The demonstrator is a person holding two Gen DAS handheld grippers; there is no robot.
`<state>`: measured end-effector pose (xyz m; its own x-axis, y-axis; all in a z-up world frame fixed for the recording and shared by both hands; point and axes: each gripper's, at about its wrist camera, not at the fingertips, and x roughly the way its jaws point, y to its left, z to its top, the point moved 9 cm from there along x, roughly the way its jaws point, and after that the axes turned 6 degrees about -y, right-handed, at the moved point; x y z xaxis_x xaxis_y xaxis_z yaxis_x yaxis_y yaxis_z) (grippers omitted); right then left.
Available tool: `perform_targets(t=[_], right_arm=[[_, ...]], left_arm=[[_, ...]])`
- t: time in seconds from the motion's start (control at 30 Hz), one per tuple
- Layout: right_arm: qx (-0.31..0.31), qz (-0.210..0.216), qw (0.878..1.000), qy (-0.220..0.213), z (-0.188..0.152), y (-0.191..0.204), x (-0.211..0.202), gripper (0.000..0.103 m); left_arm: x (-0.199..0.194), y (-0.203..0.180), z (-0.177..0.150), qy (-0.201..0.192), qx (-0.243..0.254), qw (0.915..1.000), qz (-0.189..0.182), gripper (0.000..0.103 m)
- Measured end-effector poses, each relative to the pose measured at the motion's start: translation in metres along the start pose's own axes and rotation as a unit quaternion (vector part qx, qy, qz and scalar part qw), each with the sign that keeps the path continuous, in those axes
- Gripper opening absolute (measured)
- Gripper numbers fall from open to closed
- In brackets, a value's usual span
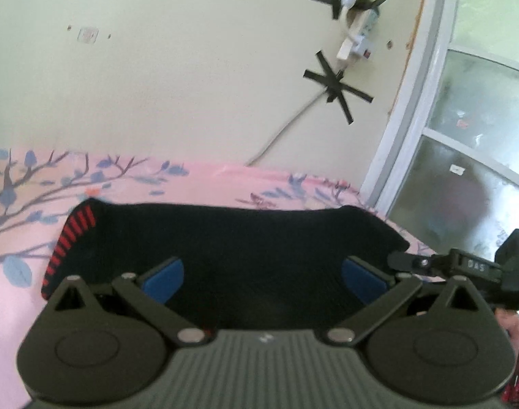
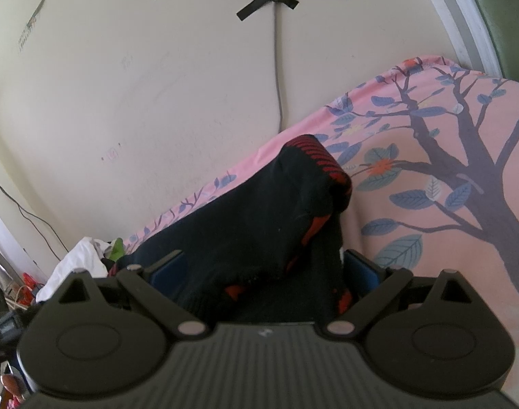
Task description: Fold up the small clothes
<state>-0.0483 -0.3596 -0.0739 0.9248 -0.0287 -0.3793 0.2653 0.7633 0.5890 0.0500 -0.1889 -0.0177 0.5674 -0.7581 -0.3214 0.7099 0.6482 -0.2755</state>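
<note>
A black sock with red stripes at its cuff lies stretched across the pink floral bedsheet in the left wrist view. My left gripper is open just over the sock, blue pads wide apart. My right gripper shows at that view's right edge, its tip at the sock's right end. In the right wrist view the right gripper stands wide with the bunched black and red sock lying between its blue pads; the fabric hides the fingertips.
A cream wall with taped cables rises behind the bed. A window with frosted panes is at the right. A pile of white and green clothes lies at the bed's far end.
</note>
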Motion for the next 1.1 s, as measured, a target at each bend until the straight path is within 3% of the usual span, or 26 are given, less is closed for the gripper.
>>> perform_targets(t=[0.1, 0.23, 0.33, 0.47, 0.67, 0.73, 0.77, 0.83, 0.9, 0.93, 0.97, 1.1], right_arm=[[0.001, -0.002, 1.000, 0.003, 0.000, 0.000, 0.001, 0.091], [0.003, -0.003, 1.000, 0.005, 0.001, 0.000, 0.002, 0.091], [0.000, -0.009, 1.000, 0.006, 0.001, 0.000, 0.003, 0.090], [-0.007, -0.021, 1.000, 0.006, 0.000, 0.002, 0.003, 0.088], [-0.022, -0.045, 0.999, 0.017, -0.004, 0.003, 0.007, 0.056], [-0.013, -0.049, 0.998, 0.022, -0.003, 0.000, 0.008, 0.033], [-0.004, -0.049, 0.999, 0.022, -0.002, -0.001, 0.007, 0.029], [0.006, -0.035, 0.999, 0.014, 0.003, 0.003, 0.003, 0.025], [-0.002, -0.019, 1.000, 0.002, 0.010, 0.016, -0.001, 0.024], [-0.010, -0.008, 1.000, -0.003, 0.015, 0.027, -0.003, 0.024], [-0.021, 0.003, 1.000, -0.007, 0.019, 0.038, -0.004, 0.024], [-0.087, 0.040, 0.995, -0.004, 0.024, 0.090, 0.002, 0.024]], left_arm=[[0.003, 0.004, 0.001, 0.005, -0.002, 0.9999, 0.009, 0.103], [0.005, 0.028, 0.005, 0.014, -0.059, 0.9981, 0.016, 0.096], [0.004, 0.049, 0.007, 0.014, -0.107, 0.9940, 0.017, 0.084], [0.004, 0.065, 0.009, 0.016, -0.140, 0.9899, 0.015, 0.058], [0.002, 0.061, 0.012, 0.016, -0.137, 0.9903, -0.016, 0.024], [0.002, 0.057, 0.011, 0.018, -0.131, 0.9909, -0.027, 0.022], [0.002, 0.055, 0.011, 0.019, -0.127, 0.9913, -0.029, 0.022], [0.006, 0.053, 0.007, 0.031, -0.116, 0.9927, -0.018, 0.022], [0.018, 0.058, -0.006, 0.071, -0.108, 0.9916, 0.013, 0.021], [0.026, 0.062, -0.015, 0.095, -0.109, 0.9892, 0.024, 0.014], [0.027, 0.064, -0.016, 0.096, -0.114, 0.9884, 0.030, 0.007], [0.018, 0.073, -0.007, 0.075, -0.155, 0.9850, 0.006, 0.009]])
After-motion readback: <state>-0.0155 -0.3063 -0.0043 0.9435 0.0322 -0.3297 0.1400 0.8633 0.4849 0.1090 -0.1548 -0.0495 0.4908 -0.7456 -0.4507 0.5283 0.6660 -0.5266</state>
